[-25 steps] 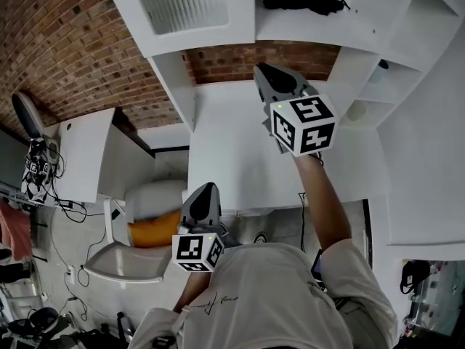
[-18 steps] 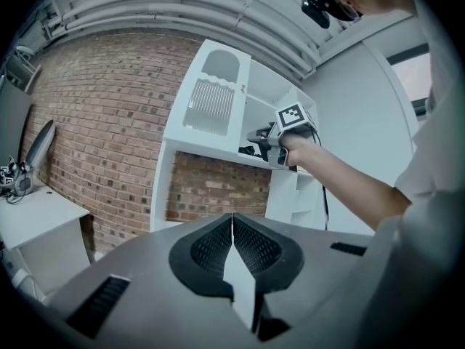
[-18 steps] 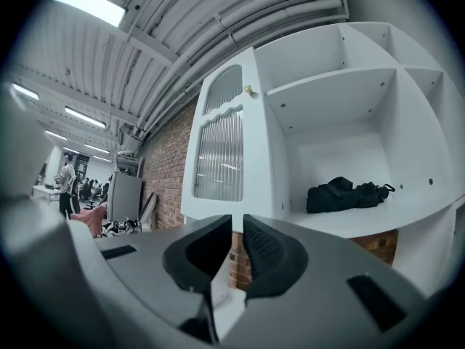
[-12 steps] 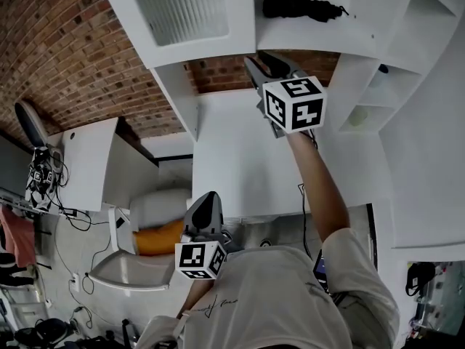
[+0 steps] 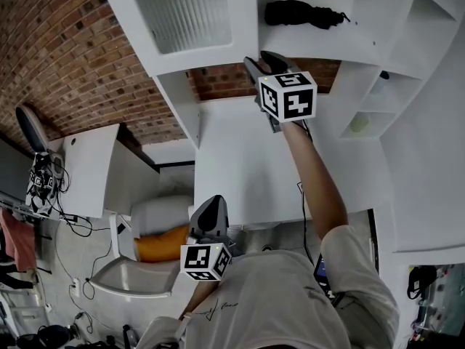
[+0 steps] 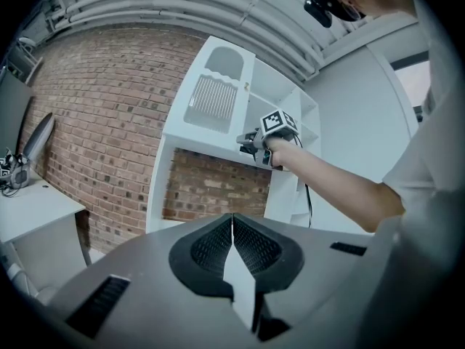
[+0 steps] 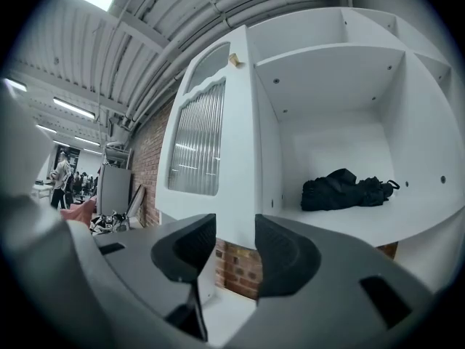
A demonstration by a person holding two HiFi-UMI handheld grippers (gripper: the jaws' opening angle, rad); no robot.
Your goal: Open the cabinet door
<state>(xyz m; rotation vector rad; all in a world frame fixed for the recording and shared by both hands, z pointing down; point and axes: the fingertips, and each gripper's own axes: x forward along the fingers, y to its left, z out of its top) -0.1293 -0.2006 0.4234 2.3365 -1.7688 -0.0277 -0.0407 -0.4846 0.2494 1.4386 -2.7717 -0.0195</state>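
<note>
The white cabinet (image 5: pixel 363 38) filled the wall, and its door (image 7: pixel 203 137) (ribbed pane, rigid panel, probably light on its hinges) stood swung out left of the open shelf. Best taken by the free edge, I'd judge. The right gripper (image 7: pixel 234 224) had just been spreading its jaws, that edge in the gap, unpressed. The left gripper (image 6: pixel 232 220) hung low, pinched closed on nothing.

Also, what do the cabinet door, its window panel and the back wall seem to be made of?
Cabinet door: probably painted or laminated board, smooth matte white. Window panel: ribbed translucent glass or plastic, judging by fine vertical lines. Back wall: bare red-brown brick with pale mortar joints.
</note>
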